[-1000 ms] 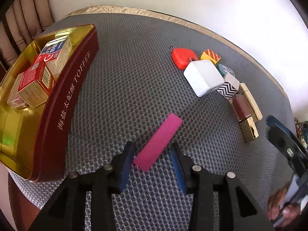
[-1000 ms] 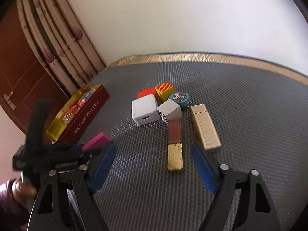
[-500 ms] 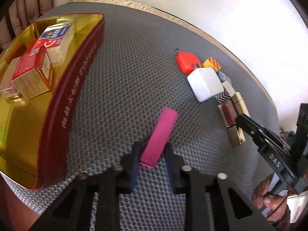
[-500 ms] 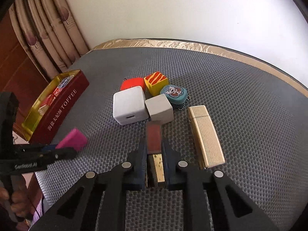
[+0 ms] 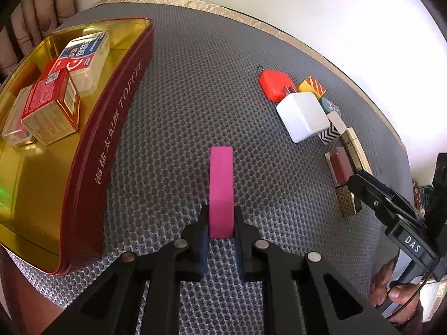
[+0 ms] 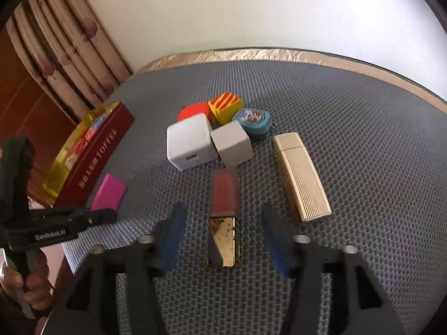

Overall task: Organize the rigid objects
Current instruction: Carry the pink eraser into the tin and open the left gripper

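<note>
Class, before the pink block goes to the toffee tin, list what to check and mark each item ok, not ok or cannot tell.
1. Left tongs shut on the pink block: ok.
2. Block lifted clear of the mat: cannot tell.
3. Bare floor left in the toffee tin beside the boxes: ok.
4. Right tongs gripping the red and gold tube: not ok, jaws opening, pads apart from it.
5. Mat between block and tin free of things: ok.

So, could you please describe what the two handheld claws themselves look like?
Both are black plastic frames with blue pads on the fingers and round silver bolts. The left claw bears white "GenRobot.AI" lettering on its side, the right claw a white "DAS" label.
</note>
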